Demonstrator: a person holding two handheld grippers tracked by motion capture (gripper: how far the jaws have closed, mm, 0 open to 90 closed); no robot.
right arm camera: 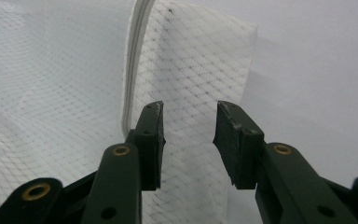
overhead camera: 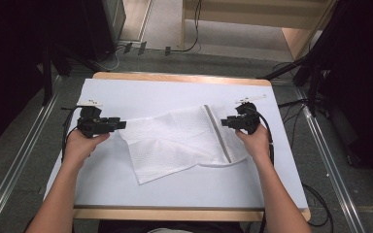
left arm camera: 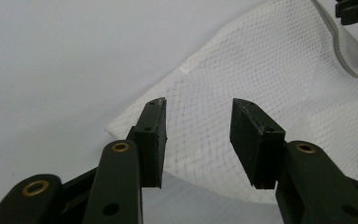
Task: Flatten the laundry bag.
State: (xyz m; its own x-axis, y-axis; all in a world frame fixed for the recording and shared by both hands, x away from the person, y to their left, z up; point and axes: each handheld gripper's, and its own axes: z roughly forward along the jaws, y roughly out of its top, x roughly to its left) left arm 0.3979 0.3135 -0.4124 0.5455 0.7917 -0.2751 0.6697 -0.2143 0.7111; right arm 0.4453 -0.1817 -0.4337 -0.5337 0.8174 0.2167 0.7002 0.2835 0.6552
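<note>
A white mesh bag (overhead camera: 175, 141) with a grey zipper (overhead camera: 218, 133) lies rumpled and partly folded on the white-covered table (overhead camera: 141, 92). My left gripper (overhead camera: 121, 124) sits at the bag's left corner, pointing right. In the left gripper view its jaws (left arm camera: 198, 105) stand open over the mesh (left arm camera: 261, 70), with nothing pinched. My right gripper (overhead camera: 225, 122) is at the bag's right side beside the zipper, pointing left. In the right gripper view it (right arm camera: 189, 106) is open above the mesh strip (right arm camera: 200, 60), just right of the zipper (right arm camera: 133, 56).
The table's wooden front edge (overhead camera: 175, 213) runs near the person's body. Metal rails (overhead camera: 19, 165) lie on the floor at both sides. Dark stands (overhead camera: 315, 73) and cables (overhead camera: 315, 208) are off the table's right side.
</note>
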